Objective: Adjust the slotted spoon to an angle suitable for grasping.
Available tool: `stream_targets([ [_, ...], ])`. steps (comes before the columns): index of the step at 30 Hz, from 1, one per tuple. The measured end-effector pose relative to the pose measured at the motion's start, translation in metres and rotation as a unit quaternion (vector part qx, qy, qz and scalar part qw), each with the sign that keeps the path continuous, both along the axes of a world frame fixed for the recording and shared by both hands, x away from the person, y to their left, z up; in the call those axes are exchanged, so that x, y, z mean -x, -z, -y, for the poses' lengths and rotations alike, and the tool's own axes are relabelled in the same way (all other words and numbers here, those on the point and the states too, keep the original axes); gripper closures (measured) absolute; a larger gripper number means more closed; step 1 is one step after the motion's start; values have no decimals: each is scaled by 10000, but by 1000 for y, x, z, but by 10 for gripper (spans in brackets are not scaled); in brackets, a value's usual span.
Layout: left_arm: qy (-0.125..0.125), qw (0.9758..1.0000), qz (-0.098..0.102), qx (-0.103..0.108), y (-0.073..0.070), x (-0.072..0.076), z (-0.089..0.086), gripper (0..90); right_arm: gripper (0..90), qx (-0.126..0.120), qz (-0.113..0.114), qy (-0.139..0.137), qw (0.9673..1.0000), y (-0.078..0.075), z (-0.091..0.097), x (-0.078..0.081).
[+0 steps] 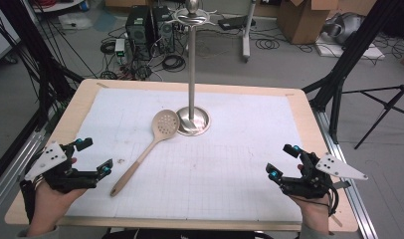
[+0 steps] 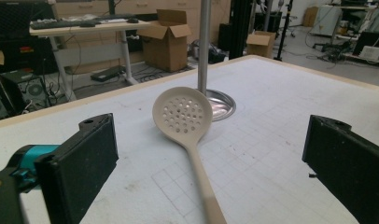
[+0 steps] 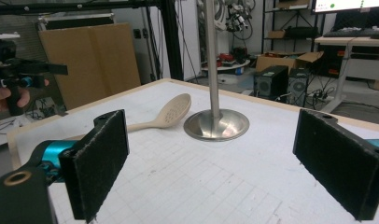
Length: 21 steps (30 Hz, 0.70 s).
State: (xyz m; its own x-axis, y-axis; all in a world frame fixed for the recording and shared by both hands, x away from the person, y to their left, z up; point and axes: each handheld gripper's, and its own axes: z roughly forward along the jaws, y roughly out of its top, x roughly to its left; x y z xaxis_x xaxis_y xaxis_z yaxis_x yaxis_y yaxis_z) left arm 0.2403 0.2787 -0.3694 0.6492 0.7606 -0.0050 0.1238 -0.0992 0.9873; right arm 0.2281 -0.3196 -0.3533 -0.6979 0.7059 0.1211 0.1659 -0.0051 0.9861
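One slotted spoon (image 1: 146,148), beige, with one round perforated bowl and one long straight handle, lies flat on the white gridded mat (image 1: 215,169) that covers the one wooden table (image 1: 309,119); its bowl points toward the far side and sits just beside the round foot of the stand, its handle runs back toward the near left. One metal stand (image 1: 192,74), a single upright pole on one dished circular base, rises near the middle of the mat, with a ring of hooks at its top. Two hand-held grippers, each carried in one hand at the near edge of the table, well apart from each other. Left gripper (image 1: 95,157): jaws spread wide, nothing between the two black pads; it sits near the spoon's handle end without touching it, and in the left gripper view the spoon (image 2: 187,126) lies on the mat between and beyond the two jaws. Right gripper (image 1: 282,160): jaws likewise spread wide and empty, well apart from the spoon; in the right gripper view the stand's base (image 3: 216,125) and the spoon (image 3: 166,115) lie ahead between its pads. Two grey three-cornered plates, one per gripper.
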Motion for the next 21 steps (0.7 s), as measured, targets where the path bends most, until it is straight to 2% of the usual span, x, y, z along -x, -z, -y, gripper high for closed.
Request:
stream_targets([
  [4, -44, 10000, 9, 2, 0, 1, 1, 37, 96, 3, -18, -25, 10000, 1, -1, -3],
  [5, -29, 10000, -22, -54, 0, 1, 2, 58, 96, -14, -16, -39, 10000, 1, -1, -5],
  [8, -22, 9999, -116, -13, 0, 1, 3, 125, 96, -22, -39, -97, 9999, 1, -3, -7],
  [10, -26, 9998, -167, -66, -2, -1, 5, 164, 96, -28, -53, -120, 9999, 1, -4, -8],
  [12, -45, 9994, -303, -141, -5, -4, 7, 195, 96, -43, -46, -162, 9998, 0, -7, -10],
  [15, 25, 9991, -382, -200, -8, -7, 8, 238, 96, -43, -36, -214, 9998, 0, -8, -12],
  [16, 34, 9988, -426, -229, -8, -9, 9, 263, 96, -60, -25, -228, 9997, -1, -8, -13],
  [17, 75, 9979, -602, -224, -8, -13, 9, 324, 96, -88, -31, -257, 9996, 0, -9, -15],
  [21, 155, 9968, -745, -249, -5, -18, 12, 416, 96, -113, -63, -287, 9995, 0, -9, -18],
])
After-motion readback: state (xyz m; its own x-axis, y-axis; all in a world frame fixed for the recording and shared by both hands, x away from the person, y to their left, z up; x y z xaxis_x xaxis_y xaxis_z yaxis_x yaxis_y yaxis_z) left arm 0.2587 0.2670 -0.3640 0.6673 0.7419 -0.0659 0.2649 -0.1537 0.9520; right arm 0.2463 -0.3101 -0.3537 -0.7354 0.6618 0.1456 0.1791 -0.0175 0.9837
